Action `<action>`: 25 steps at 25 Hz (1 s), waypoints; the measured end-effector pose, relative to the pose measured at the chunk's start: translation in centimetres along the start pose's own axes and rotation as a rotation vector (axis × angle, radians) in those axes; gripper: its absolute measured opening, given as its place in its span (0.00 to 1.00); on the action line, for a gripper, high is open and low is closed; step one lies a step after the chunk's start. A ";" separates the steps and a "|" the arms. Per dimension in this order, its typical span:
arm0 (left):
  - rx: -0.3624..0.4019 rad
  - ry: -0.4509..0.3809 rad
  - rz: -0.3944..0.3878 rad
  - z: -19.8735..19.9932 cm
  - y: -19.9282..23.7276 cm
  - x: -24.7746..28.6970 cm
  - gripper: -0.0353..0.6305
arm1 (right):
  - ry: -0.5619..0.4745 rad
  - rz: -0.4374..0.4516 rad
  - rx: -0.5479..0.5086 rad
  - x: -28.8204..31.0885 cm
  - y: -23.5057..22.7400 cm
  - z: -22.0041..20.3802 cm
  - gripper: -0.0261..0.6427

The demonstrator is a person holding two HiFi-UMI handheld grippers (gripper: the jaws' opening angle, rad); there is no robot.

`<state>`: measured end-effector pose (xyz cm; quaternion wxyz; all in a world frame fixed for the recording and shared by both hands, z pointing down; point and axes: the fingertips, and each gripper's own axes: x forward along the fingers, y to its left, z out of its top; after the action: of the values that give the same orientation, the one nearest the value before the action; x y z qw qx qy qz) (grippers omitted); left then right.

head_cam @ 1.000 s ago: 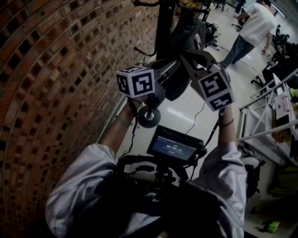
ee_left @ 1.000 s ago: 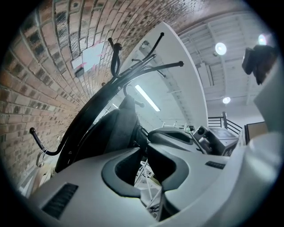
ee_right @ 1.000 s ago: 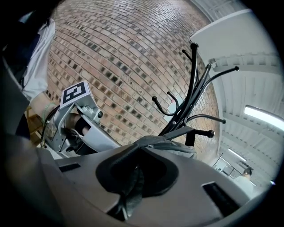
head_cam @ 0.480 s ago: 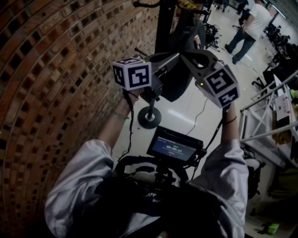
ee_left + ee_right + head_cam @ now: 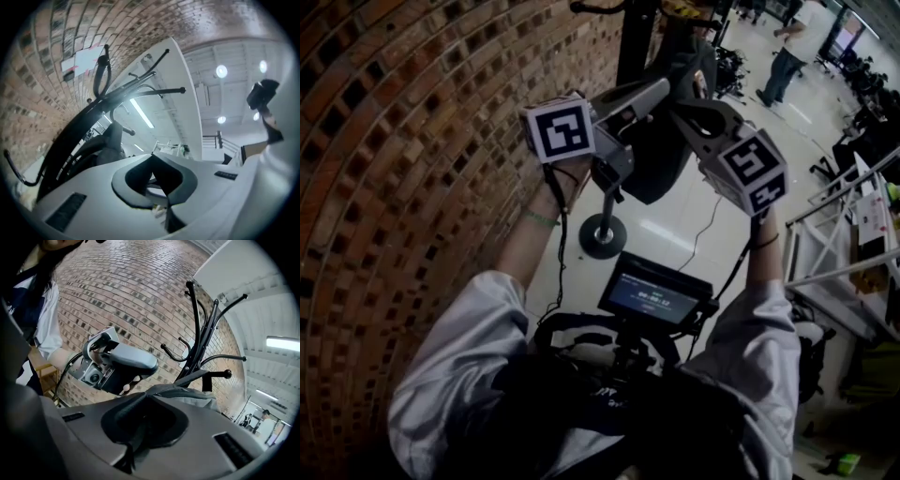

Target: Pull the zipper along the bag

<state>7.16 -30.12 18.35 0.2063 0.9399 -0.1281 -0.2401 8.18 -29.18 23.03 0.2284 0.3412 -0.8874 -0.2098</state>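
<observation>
A dark grey bag [image 5: 661,173] hangs on a black coat stand [image 5: 635,37] beside the brick wall. Both grippers are raised to its top. My left gripper [image 5: 664,89] is shut, its tips [image 5: 152,158] meeting; the bag's grey fabric [image 5: 110,140] lies just left of them, and I cannot tell if anything thin is caught. My right gripper [image 5: 675,111] pinches a fold of the bag's fabric [image 5: 187,394] at its tips [image 5: 143,397], its jaws just starting to ease open. The zipper itself is hidden in every view.
The brick wall [image 5: 412,141] runs close on the left. The stand's round base [image 5: 602,234] sits on the pale floor. A small monitor [image 5: 656,295] rides at the person's chest. White racks [image 5: 834,234] stand at the right, and a person [image 5: 787,47] walks far off.
Both grippers have risen a little towards the bag's top, the left one tilting upward. The person in the background has walked farther away.
</observation>
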 end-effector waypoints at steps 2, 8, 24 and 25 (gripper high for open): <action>0.132 0.052 0.060 -0.8 1.2 -0.5 0.06 | -0.001 -0.001 0.000 0.1 0.2 -0.1 0.06; 0.160 0.181 0.200 -5.5 5.4 -2.6 0.06 | 0.052 -0.008 -0.076 0.4 0.4 0.0 0.06; 0.135 0.224 0.272 -9.2 8.0 -3.7 0.06 | 0.130 0.001 -0.114 0.9 1.0 -0.5 0.07; 0.133 0.222 0.270 -9.2 8.0 -3.7 0.06 | 0.132 0.001 -0.114 1.0 1.1 -0.6 0.07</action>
<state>7.45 -32.95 30.78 0.1870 0.9464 -0.2452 -0.0958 7.28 -29.27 24.35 0.3056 0.3402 -0.8572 -0.2367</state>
